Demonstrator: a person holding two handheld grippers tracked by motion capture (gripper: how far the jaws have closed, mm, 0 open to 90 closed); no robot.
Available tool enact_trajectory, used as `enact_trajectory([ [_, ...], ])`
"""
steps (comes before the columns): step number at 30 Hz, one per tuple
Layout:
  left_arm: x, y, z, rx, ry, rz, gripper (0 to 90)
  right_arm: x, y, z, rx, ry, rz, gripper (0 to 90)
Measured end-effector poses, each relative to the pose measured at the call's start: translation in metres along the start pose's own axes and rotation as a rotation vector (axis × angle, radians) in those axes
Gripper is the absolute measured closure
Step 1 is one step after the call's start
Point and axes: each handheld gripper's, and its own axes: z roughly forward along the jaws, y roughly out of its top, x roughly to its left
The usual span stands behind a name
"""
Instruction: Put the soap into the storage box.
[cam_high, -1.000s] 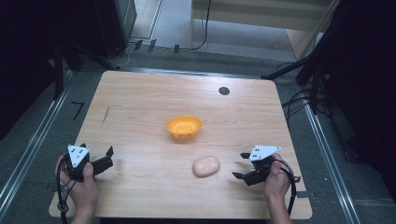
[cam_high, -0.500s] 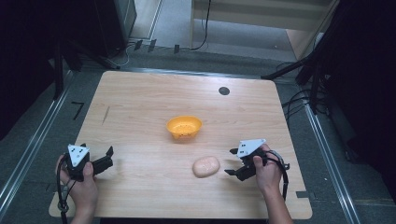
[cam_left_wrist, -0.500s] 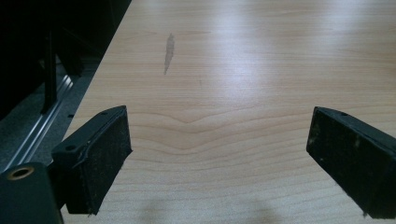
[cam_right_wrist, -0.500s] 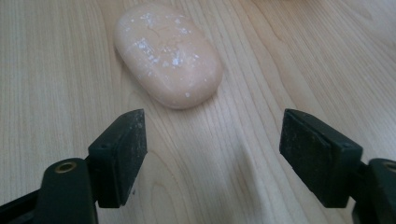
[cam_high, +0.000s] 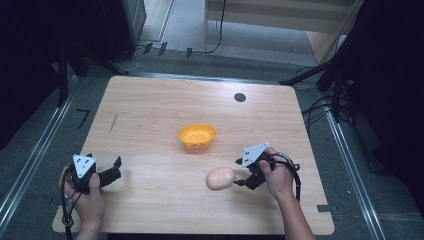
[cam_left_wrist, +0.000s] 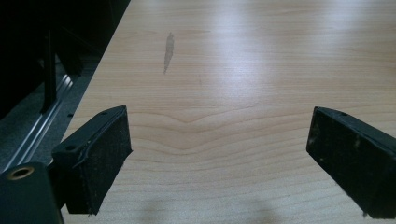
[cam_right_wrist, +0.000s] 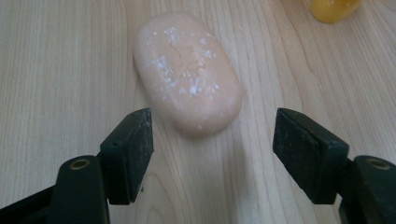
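One wooden tabletop (cam_high: 150, 120) carries everything here, pale and rounded at its corners, with one dark round mark (cam_high: 240, 97) near its far edge and one thin grey streak (cam_high: 114, 122) toward its left edge.

Two grippers work over its near part. The left gripper (cam_high: 116, 169) rests in a hand near the near-left corner; in the left gripper view its two jaws stand wide apart with bare wood between them. The right gripper (cam_high: 239, 174) is held in the other hand toward the near-right part of the tabletop, pointing left at the bun. Its two jaws have just been closing, yet in the right gripper view they stand apart, with nothing between the pads: the near end of the bun lies just beyond them, not touched.

One orange bowl (cam_high: 197, 136) sits at about the middle of the tabletop, upright and open.

One pale pinkish bun (cam_high: 220, 178), an oval with white specks on top, lies flat on the wood between the bowl and the near edge, right of centre, just beside the right gripper's tips and apart from the bowl.
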Motion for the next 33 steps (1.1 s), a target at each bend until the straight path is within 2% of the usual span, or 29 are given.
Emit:
enact_trajectory([
  [1,0.000,0.000,0.000,0.000,0.001,0.002,7.4,-0.001,0.003,0.001,-0.002,-0.009,-0.013,29.7],
  [4,0.000,0.000,0.000,0.002,-0.002,0.001,7.5,-0.001,0.008,0.004,0.004,0.002,-0.040,29.5],
  [8,0.001,0.000,0.000,0.000,-0.008,-0.003,7.9,-0.002,0.014,0.009,0.017,0.033,-0.074,29.3],
  [11,0.000,0.000,0.000,0.000,0.002,-0.002,12.4,-0.001,0.018,0.012,0.016,0.055,-0.097,28.9],
  [15,0.000,0.000,0.000,-0.001,0.005,0.001,12.4,-0.002,0.021,0.012,0.021,0.065,-0.118,28.9],
  [17,0.000,0.000,0.000,0.000,0.005,-0.001,12.4,-0.002,0.024,0.013,0.032,0.095,-0.118,29.3],
  [23,-0.001,0.000,0.000,-0.003,0.009,0.008,12.2,-0.004,0.029,0.018,0.039,0.103,-0.131,30.1],
  [28,-0.003,0.000,0.000,0.001,0.004,0.029,0.8,-0.005,0.035,0.024,0.052,0.127,-0.143,30.3],
  [33,-0.003,0.000,0.001,0.005,0.006,0.032,0.3,-0.006,0.039,0.028,0.072,0.124,-0.160,30.6],
])
